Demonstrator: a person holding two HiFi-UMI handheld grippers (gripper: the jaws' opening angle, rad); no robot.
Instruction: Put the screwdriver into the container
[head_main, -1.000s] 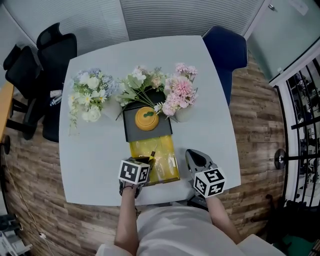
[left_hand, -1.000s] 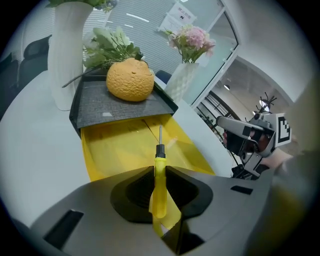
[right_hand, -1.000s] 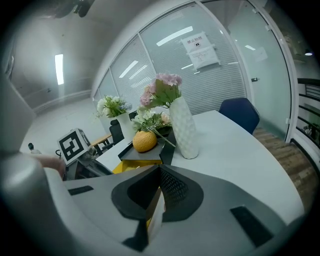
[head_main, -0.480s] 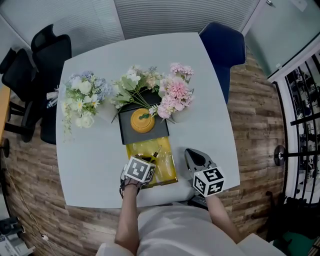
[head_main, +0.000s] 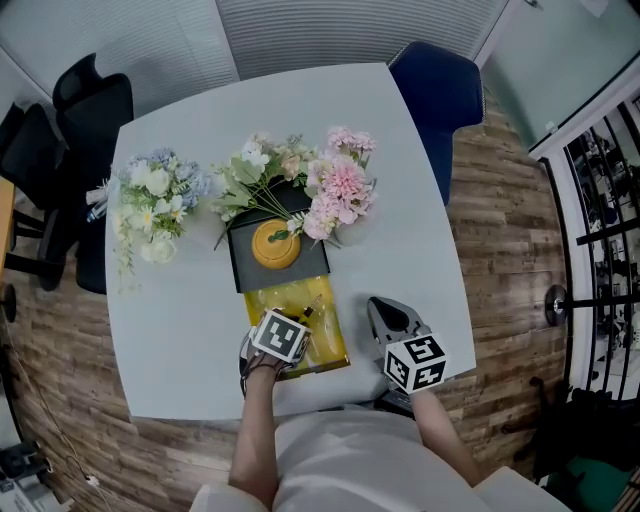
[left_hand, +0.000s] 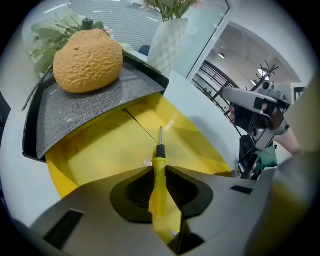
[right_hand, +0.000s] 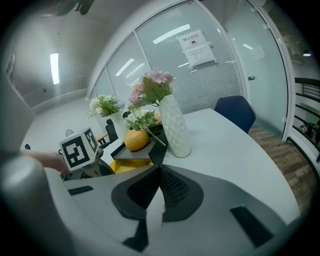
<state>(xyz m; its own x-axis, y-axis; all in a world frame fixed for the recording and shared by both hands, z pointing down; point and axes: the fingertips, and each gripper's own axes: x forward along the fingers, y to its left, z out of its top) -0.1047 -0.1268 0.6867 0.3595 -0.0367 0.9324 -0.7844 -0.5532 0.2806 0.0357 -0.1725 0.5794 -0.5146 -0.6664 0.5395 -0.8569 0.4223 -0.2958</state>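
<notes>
Over the pale desk (head_main: 190, 300), the left hand-held gripper (left_hand: 159, 170) has edged forward in the past second. It now hangs above the yellow container (left_hand: 100, 150), which lies just ahead of and beneath its jaws, so the drop looks close. The jaws are clamped on the screwdriver (left_hand: 159, 155): slim yellow handle, black collar, thin metal shaft pointing forward past the fingertips, not yet inside. Off to its right, the right hand-held gripper (right_hand: 159, 175) is closed on nothing.

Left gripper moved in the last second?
Yes: the left gripper, shut on the screwdriver, shifted right from the container's left edge to further over it.
</notes>
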